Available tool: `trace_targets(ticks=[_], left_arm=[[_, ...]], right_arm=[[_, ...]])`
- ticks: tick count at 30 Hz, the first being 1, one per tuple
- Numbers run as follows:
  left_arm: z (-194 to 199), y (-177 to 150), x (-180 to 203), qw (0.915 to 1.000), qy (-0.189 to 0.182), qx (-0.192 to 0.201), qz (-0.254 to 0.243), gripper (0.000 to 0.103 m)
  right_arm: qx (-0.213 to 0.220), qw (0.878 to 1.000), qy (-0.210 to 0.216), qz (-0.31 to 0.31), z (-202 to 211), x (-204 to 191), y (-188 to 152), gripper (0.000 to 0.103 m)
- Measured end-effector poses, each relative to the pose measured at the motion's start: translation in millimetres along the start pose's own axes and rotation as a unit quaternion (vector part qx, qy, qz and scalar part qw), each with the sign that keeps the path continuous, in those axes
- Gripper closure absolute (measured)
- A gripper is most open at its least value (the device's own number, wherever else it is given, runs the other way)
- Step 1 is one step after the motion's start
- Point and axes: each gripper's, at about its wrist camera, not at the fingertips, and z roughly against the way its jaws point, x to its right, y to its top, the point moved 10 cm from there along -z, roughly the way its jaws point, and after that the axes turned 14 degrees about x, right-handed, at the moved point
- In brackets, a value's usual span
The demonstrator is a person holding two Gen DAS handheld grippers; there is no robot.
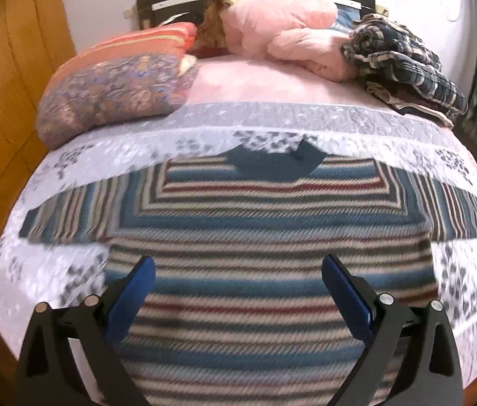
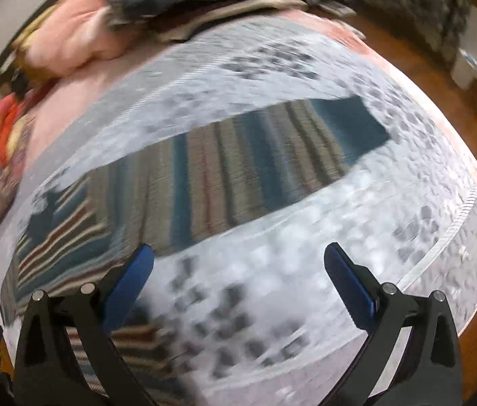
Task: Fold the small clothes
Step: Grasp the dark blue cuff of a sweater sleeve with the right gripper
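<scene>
Bed quilt [image 1: 79,264] w/ striped sweater [image 1: 265,237] flat; both hand-held grippers agape.

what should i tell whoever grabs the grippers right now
Left gripper: open, empty, above the body of the striped sweater.
Right gripper: open, empty, over the quilt beside the sweater's right sleeve.
Sweater: flat on the quilt, both sleeves spread out, collar toward the pillows.
Done: sweater laid out; no fold visible.
Left: fold sleeves in, then fold the body.
</scene>
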Motion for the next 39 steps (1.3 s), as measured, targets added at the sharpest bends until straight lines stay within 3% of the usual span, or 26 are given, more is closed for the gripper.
trace_targets(ticks=[8, 12, 19, 21, 23, 24, 26, 29, 34, 38, 39], left_arm=[[-68, 26, 60, 0.9989, -0.040, 0.002, 0.024, 0.004], [-94, 21, 66, 0.9980, -0.045, -0.009, 0.044, 0.004], [-121, 8, 59, 0.9987, -0.022, -0.019, 0.042, 0.004], [-124, 4, 57, 0.9989, -0.017, -0.021, 0.039, 0.004], [-125, 4, 57, 0.9990, -0.016, -0.020, 0.037, 0.004], [-125, 3, 57, 0.9990, -0.015, -0.020, 0.036, 0.004], [-126, 4, 58, 0.9991, -0.015, -0.018, 0.034, 0.004], [-123, 6, 61, 0.9993, -0.017, -0.012, 0.029, 0.004], [-121, 9, 58, 0.9993, -0.020, -0.012, 0.030, 0.004], [-126, 3, 54, 0.9986, -0.025, -0.029, 0.036, 0.004], [-127, 1, 52, 0.9984, -0.025, -0.033, 0.038, 0.004]], right_arm=[[-0.043, 0.993, 0.002, -0.106, -85, 113, 21, 0.003], [-0.043, 0.990, -0.001, -0.132, -112, 140, 24, 0.003], [-0.026, 0.990, 0.005, -0.141, -137, 150, 43, 0.005], [-0.014, 0.989, 0.000, -0.145, -141, 154, 49, 0.011], [-0.006, 0.990, -0.014, -0.142, -146, 157, 56, 0.030], [-0.001, 0.990, -0.018, -0.141, -146, 159, 59, 0.033], [0.011, 0.990, -0.011, -0.141, -144, 159, 64, 0.062], [0.024, 0.988, 0.025, -0.148, -139, 151, 69, 0.089], [0.063, 0.992, 0.019, -0.109, -124, 125, 84, 0.089], [0.081, 0.995, -0.037, -0.034, -114, 99, 91, 0.090], [0.089, 0.995, -0.034, -0.015, -107, 86, 90, 0.090]])
